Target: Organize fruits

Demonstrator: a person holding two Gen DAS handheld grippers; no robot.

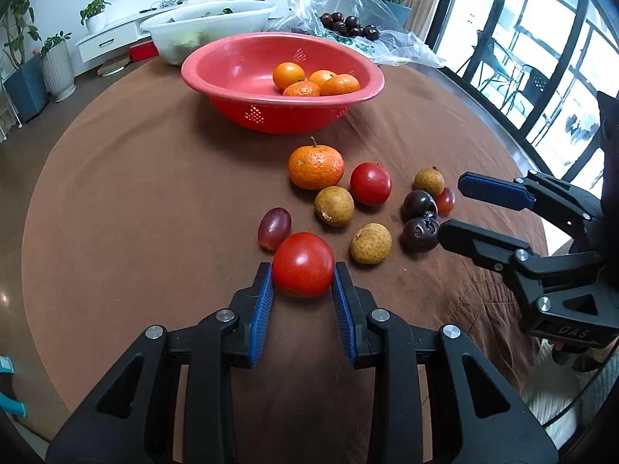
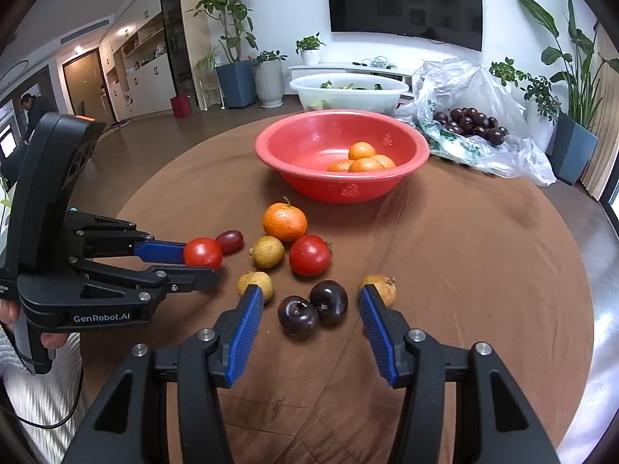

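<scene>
Left hand-held gripper [image 1: 302,282] pinches a red tomato [image 1: 303,264] on the brown tabletop [image 1: 154,212], seemingly to sort it, just short of the red colander bowl [image 1: 232,77] holding four mandarins [image 1: 317,83]; right hand-held gripper [image 2: 311,301] gapes wide around two dark plums [image 2: 313,309], holding nothing.
</scene>
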